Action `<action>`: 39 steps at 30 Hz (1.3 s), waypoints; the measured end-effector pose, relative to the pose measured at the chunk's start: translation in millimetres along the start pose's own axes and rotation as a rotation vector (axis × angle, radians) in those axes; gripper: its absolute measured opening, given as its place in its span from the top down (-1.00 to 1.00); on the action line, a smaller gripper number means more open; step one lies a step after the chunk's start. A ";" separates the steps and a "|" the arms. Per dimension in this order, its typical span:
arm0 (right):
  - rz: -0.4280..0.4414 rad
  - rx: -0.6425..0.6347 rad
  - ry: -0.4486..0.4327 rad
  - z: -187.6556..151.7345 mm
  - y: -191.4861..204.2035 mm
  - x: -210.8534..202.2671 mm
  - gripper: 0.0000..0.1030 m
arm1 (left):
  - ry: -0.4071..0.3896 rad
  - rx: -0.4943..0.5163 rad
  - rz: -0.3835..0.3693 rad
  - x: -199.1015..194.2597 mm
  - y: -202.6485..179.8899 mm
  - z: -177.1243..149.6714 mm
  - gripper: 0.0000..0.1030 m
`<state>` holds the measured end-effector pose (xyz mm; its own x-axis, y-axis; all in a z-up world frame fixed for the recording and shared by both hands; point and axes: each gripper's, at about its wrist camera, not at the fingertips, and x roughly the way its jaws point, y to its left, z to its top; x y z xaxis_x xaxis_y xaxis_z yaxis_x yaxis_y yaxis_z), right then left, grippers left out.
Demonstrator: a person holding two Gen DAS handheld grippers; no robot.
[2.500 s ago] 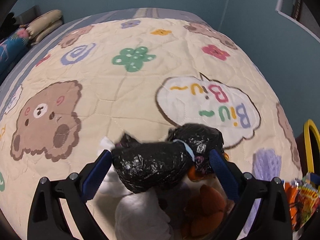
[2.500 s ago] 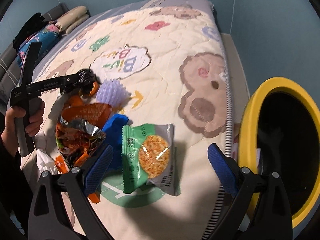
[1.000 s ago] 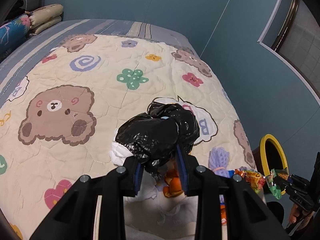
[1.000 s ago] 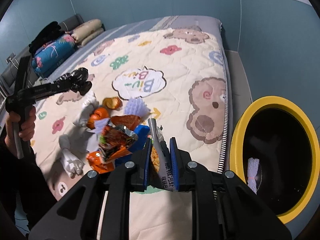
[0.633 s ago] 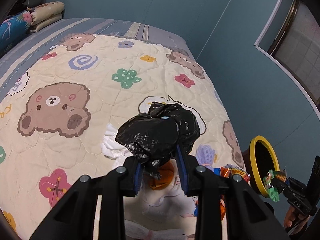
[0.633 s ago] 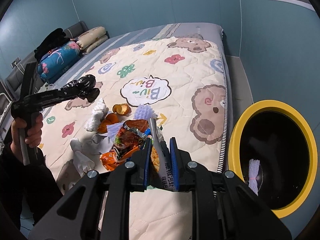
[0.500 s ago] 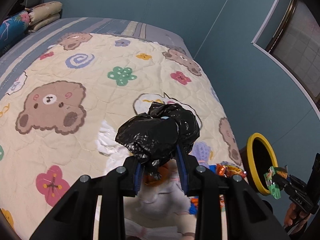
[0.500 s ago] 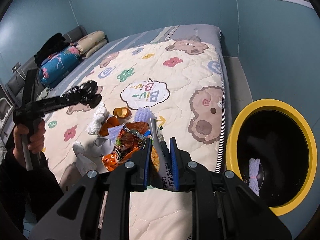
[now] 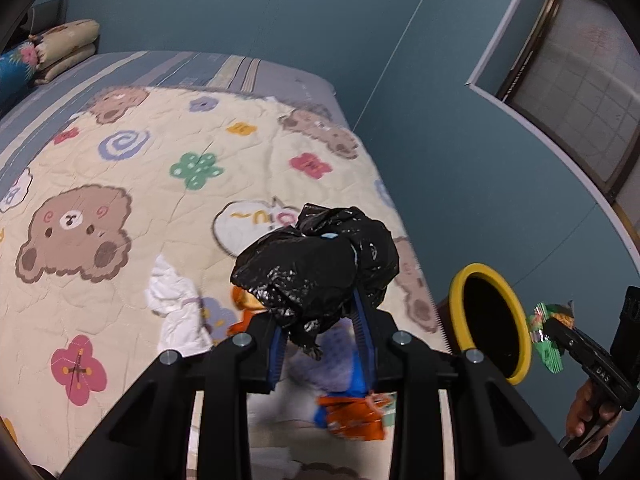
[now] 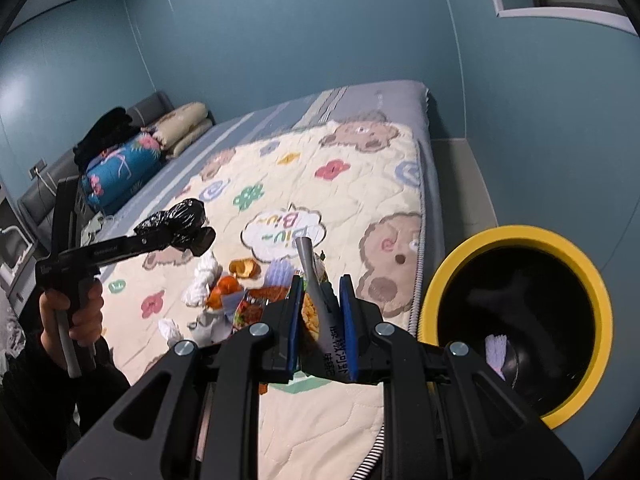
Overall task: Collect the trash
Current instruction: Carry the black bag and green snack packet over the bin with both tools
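Teal walls (image 10: 280, 40) | bear quilt (image 9: 120, 160) on bed | yellow-rimmed bin (image 10: 516, 236) beside

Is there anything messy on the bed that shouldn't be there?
Yes. A heap of trash lies on the quilt: orange wrappers, crumpled white tissues and peel, scattered near the edge beside the yellow bin. It belongs in the bin, not on bedding.

Black tool (image 10: 320, 300), blue pads (image 10: 295, 320), silver screws, dark sleeve (image 10: 36, 380)
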<state>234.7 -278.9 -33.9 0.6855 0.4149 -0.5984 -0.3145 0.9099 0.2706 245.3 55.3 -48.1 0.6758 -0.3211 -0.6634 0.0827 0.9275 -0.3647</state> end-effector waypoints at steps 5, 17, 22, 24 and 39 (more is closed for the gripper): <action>-0.019 0.037 -0.064 9.7 -18.6 -20.5 0.65 | -0.019 0.043 -0.042 -6.2 -32.3 5.9 0.45; -0.084 0.127 -0.143 20.6 -72.1 -55.9 0.65 | -0.031 0.130 -0.161 4.2 -110.1 9.3 0.45; -0.122 0.152 -0.158 21.3 -92.6 -64.4 0.65 | -0.018 0.165 -0.184 18.6 -139.4 12.7 0.45; -0.139 0.166 -0.170 21.1 -103.0 -68.8 0.65 | -0.013 0.180 -0.191 25.5 -151.3 12.4 0.45; -0.200 0.269 -0.160 13.1 -166.0 -59.6 0.65 | 0.072 0.237 -0.208 95.7 -217.9 -0.7 0.45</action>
<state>254.7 -454.7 -33.3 0.8164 0.2049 -0.5399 0.0049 0.9324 0.3614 291.4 -177.7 -32.6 0.5737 -0.5136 -0.6381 0.3874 0.8565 -0.3411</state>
